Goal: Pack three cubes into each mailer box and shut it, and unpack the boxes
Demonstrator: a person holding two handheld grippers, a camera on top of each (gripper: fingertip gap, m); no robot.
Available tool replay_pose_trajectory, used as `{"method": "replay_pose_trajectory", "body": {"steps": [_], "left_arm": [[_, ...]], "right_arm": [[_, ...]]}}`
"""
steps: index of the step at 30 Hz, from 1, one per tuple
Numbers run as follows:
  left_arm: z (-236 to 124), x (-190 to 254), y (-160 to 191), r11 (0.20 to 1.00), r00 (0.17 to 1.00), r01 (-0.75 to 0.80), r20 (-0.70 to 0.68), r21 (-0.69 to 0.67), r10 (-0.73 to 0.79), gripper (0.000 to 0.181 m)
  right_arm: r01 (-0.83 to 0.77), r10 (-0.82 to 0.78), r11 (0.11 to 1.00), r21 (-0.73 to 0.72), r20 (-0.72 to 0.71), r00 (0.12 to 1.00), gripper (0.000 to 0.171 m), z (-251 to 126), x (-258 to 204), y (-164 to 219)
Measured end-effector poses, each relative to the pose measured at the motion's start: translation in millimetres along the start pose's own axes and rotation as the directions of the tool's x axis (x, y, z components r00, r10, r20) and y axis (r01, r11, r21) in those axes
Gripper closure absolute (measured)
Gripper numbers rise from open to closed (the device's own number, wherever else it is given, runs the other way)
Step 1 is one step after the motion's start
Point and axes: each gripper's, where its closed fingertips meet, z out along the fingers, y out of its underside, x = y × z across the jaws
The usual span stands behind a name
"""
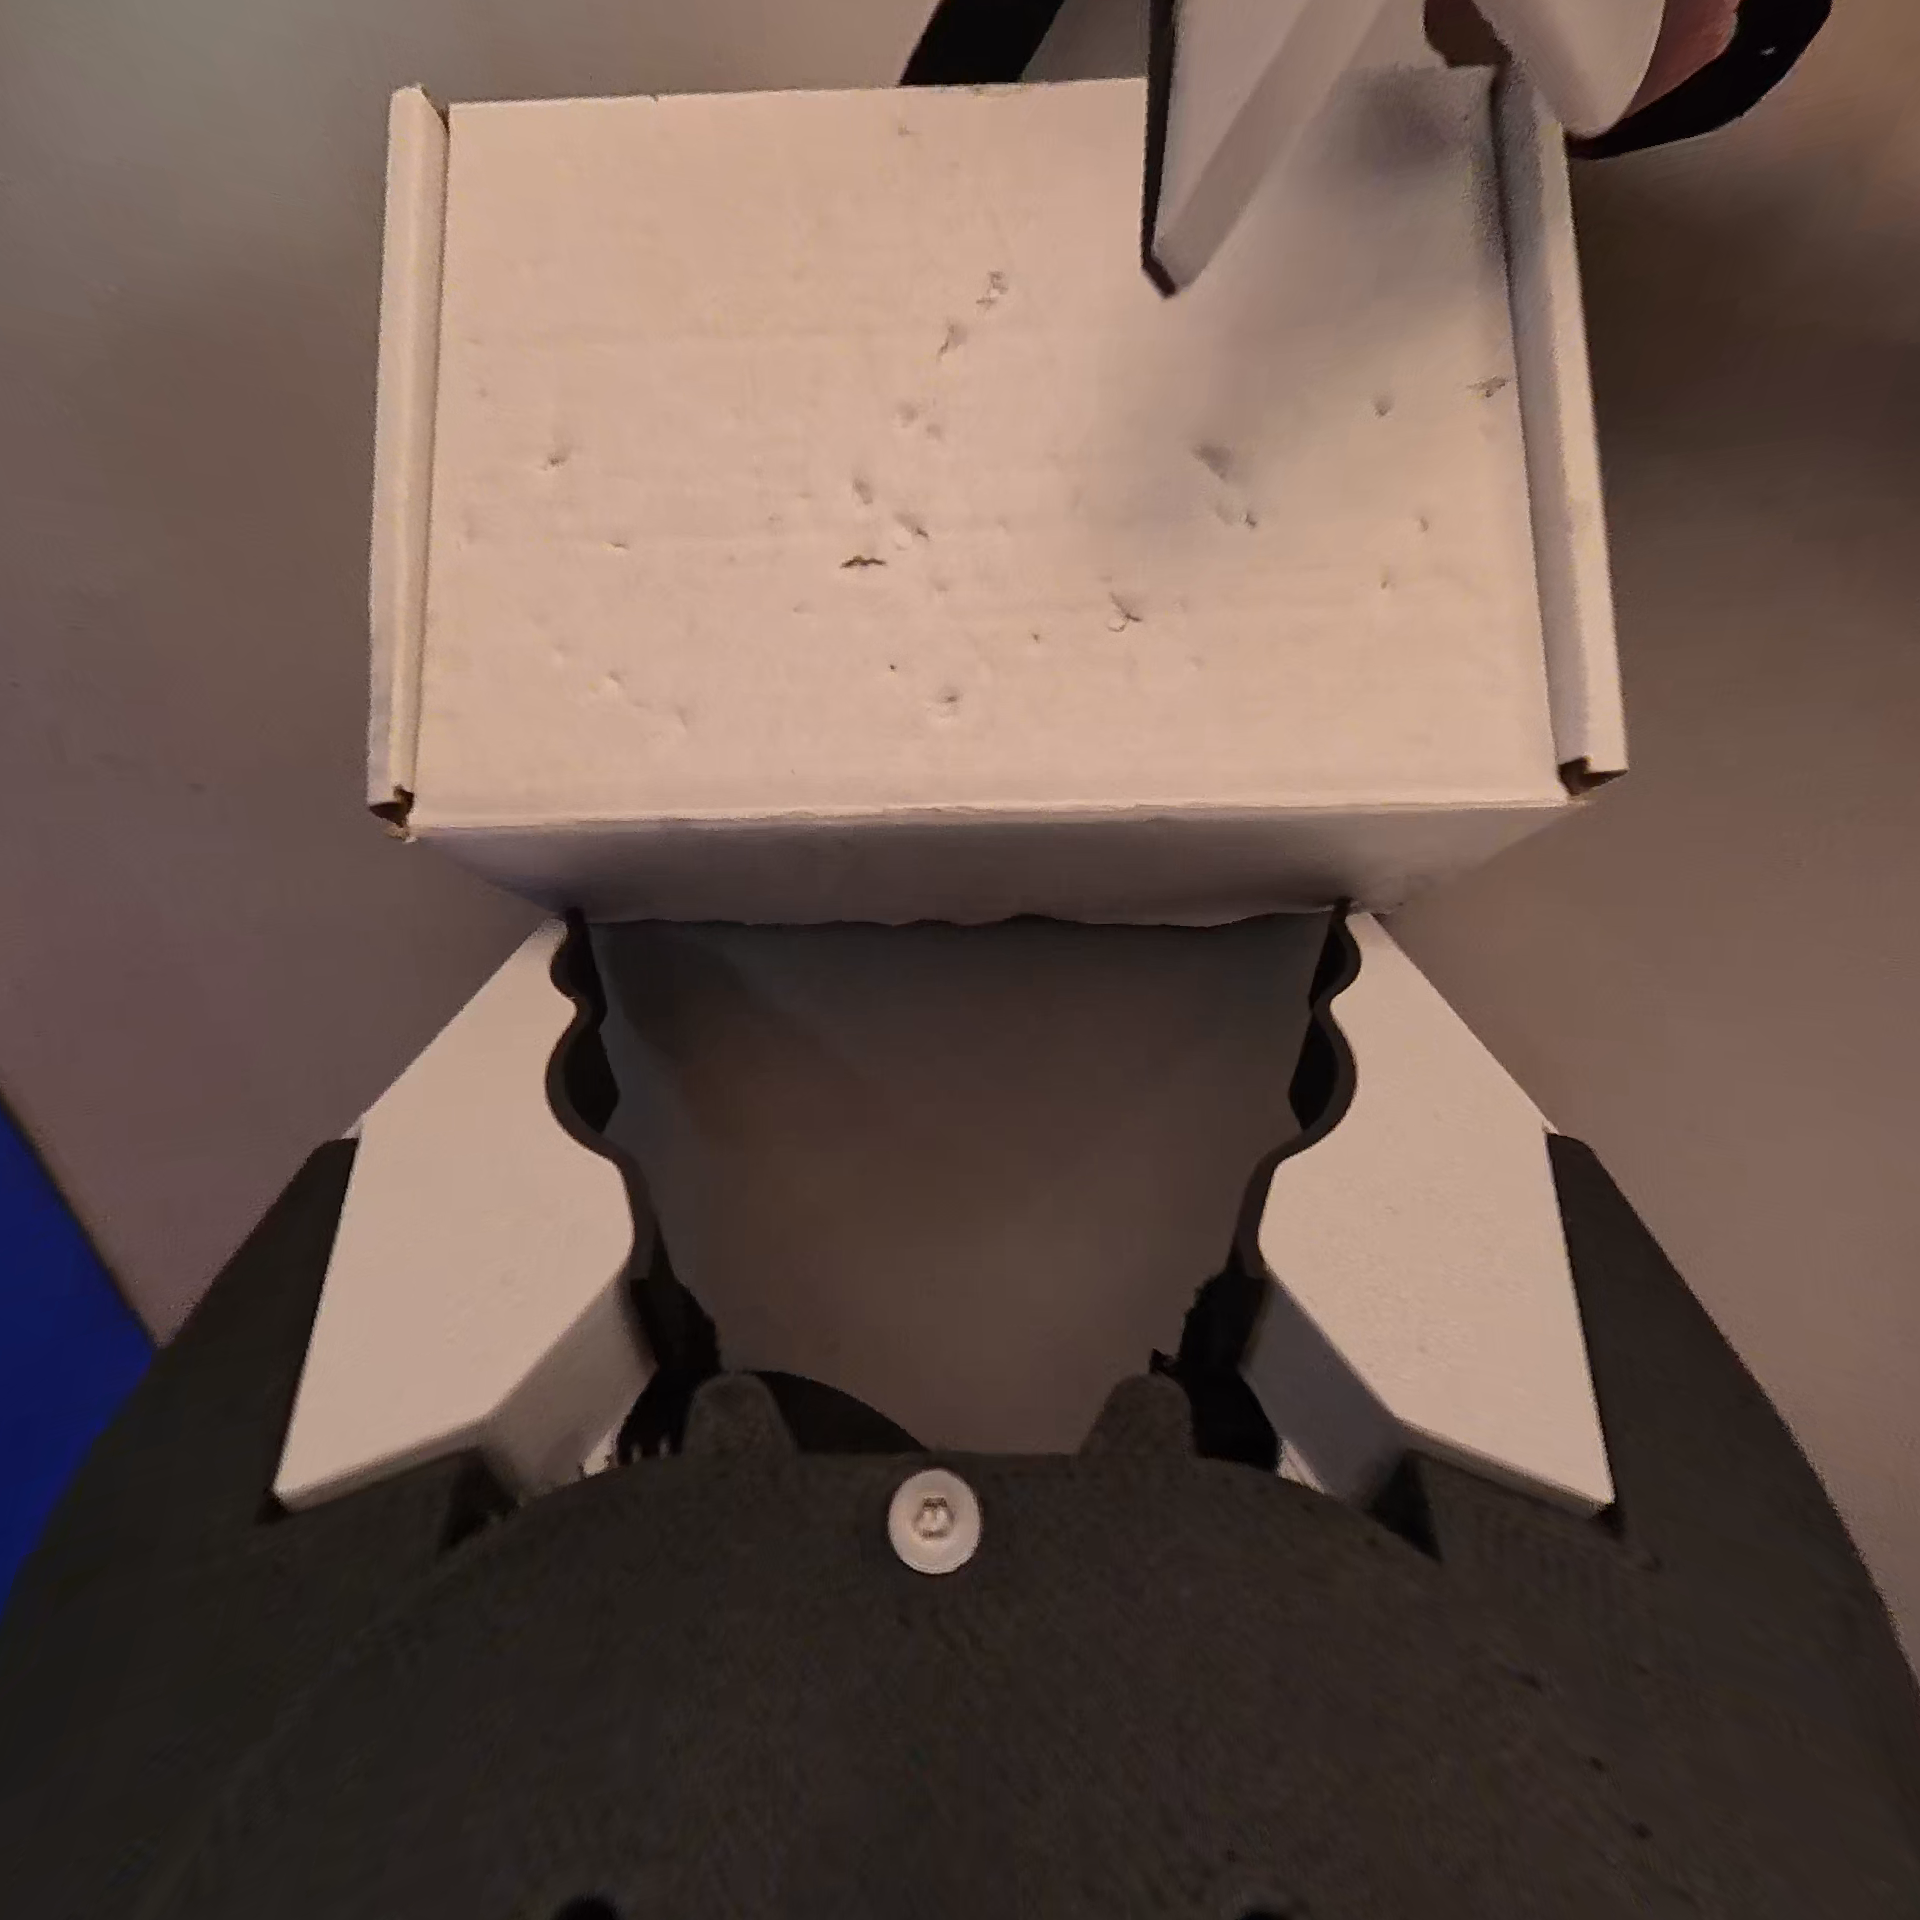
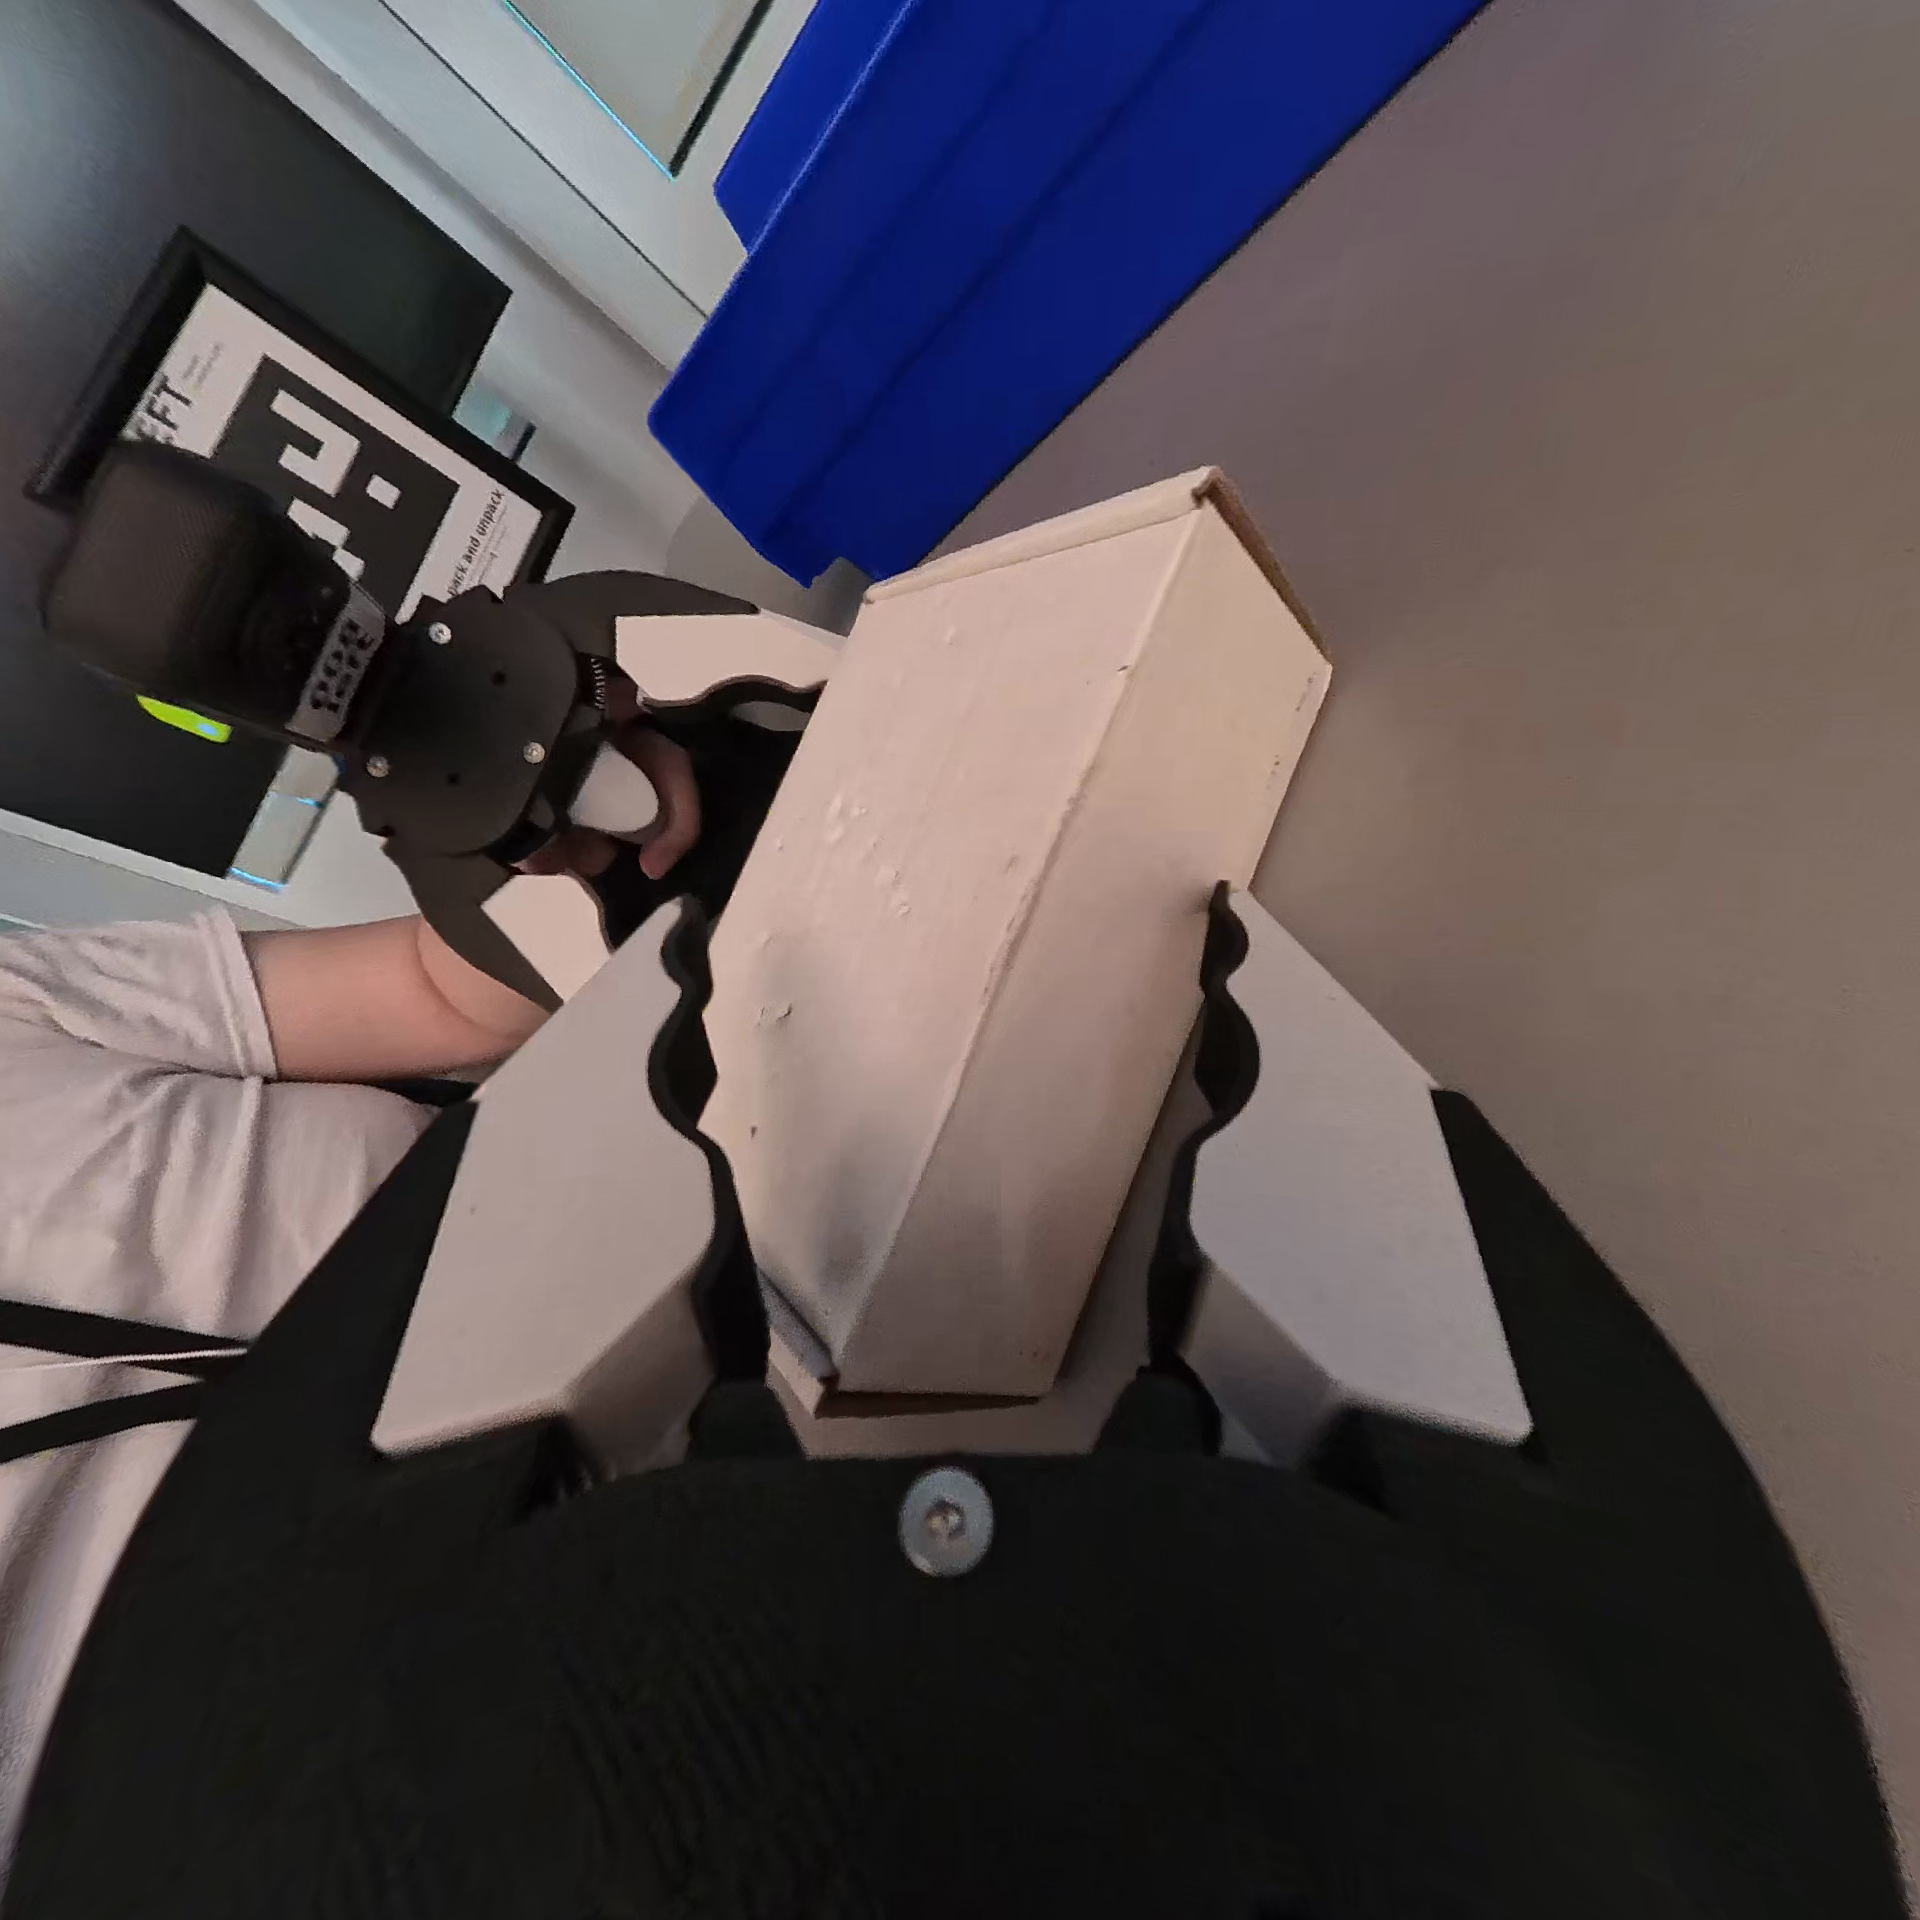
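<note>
The white mailer box (image 1: 966,478) sits closed on the pale tabletop (image 1: 187,520), its dented lid filling the upper half of the left wrist view. The left gripper (image 1: 956,925) is spread wide at the box's near edge, at six o'clock from the lid; its two white fingers (image 1: 499,1174) stand well apart with only bare table between them, tips right at the front wall.

In the right wrist view the same box (image 2: 997,935) runs lengthwise between the fingers of the right gripper (image 2: 951,914). Those jaws straddle one end of it, one finger over the lid, the other down the side wall; whether they actually pinch the cardboard I cannot tell.

A blue bin (image 2: 997,249) stands on the table at twelve o'clock from the box. At nine o'clock, a person's forearm and pale sleeve (image 2: 125,1039).
</note>
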Motion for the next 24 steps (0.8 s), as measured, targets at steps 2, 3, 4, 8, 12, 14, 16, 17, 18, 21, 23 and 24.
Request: {"method": "replay_pose_trajectory", "body": {"steps": [2, 3, 4, 8, 12, 14, 16, 17, 18, 21, 23, 24], "left_arm": [[1.3, -1.0, 0.3, 1.000, 1.000, 0.012, -0.003, -0.007, -0.012, 0.046], [1.6, -1.3, 0.1, 1.000, 1.000, 0.013, -0.004, -0.008, -0.013, 0.046], [1.8, -1.4, -0.1, 1.000, 1.000, 0.013, -0.004, -0.010, -0.013, 0.046], [2.3, -0.8, -0.8, 1.000, 1.000, 0.018, 0.001, -0.007, -0.018, 0.046], [3.0, 0.3, -1.4, 1.000, 1.000, 0.013, -0.007, -0.015, -0.013, 0.045], [2.9, 1.0, -1.1, 1.000, 1.000, 0.007, -0.019, -0.010, -0.007, 0.045], [3.7, 3.3, -0.2, 1.000, 0.999, 0.004, -0.039, -0.011, -0.004, 0.047], [3.8, 3.5, -0.1, 1.000, 0.999, 0.004, -0.040, -0.012, -0.005, 0.047], [3.8, 3.4, -0.2, 1.000, 0.999, 0.004, -0.040, -0.012, -0.004, 0.047], [4.4, 3.1, 0.1, 1.000, 0.999, -0.001, -0.034, -0.017, 0.001, 0.047], [5.0, 3.0, 0.4, 1.000, 1.000, -0.006, -0.029, -0.021, 0.005, 0.047], [5.0, 3.0, 0.6, 1.000, 1.000, -0.007, -0.027, -0.022, 0.007, 0.047]], "right_arm": [[-0.019, 0.019, 1.000, 0.018, 0.008, 1.000, 0.073, 0.9, -0.8, -2.0], [-0.022, 0.022, 0.999, 0.023, -0.002, 1.000, 0.072, 1.6, -0.6, -1.2], [-0.023, 0.023, 0.999, 0.027, -0.013, 1.000, 0.071, 2.1, -1.2, -0.7], [0.007, -0.002, 0.998, 0.062, -0.085, 0.996, 0.063, 8.3, -3.8, 2.1], [0.012, -0.003, 0.997, 0.071, -0.118, 0.993, 0.051, 13.5, -10.2, 3.5], [0.008, 0.000, 0.998, 0.065, -0.128, 0.992, 0.054, 10.9, -9.7, 2.5], [0.005, 0.001, 0.999, 0.054, -0.118, 0.993, 0.064, 1.6, -8.8, -0.7], [0.005, 0.005, 0.996, 0.087, -0.116, 0.993, 0.065, -6.1, -6.8, -7.5], [0.001, 0.019, 0.989, 0.145, -0.136, 0.990, 0.071, -16.9, -1.2, -17.1], [0.091, -0.019, 0.935, 0.344, -0.208, 0.978, 0.152, -52.7, 10.9, -44.8], [0.254, -0.116, 0.895, 0.367, -0.358, 0.927, 0.171, -65.8, 22.7, -49.6], [0.328, -0.177, 0.900, 0.286, -0.448, 0.876, 0.171, -65.4, 32.0, -43.5]]}}
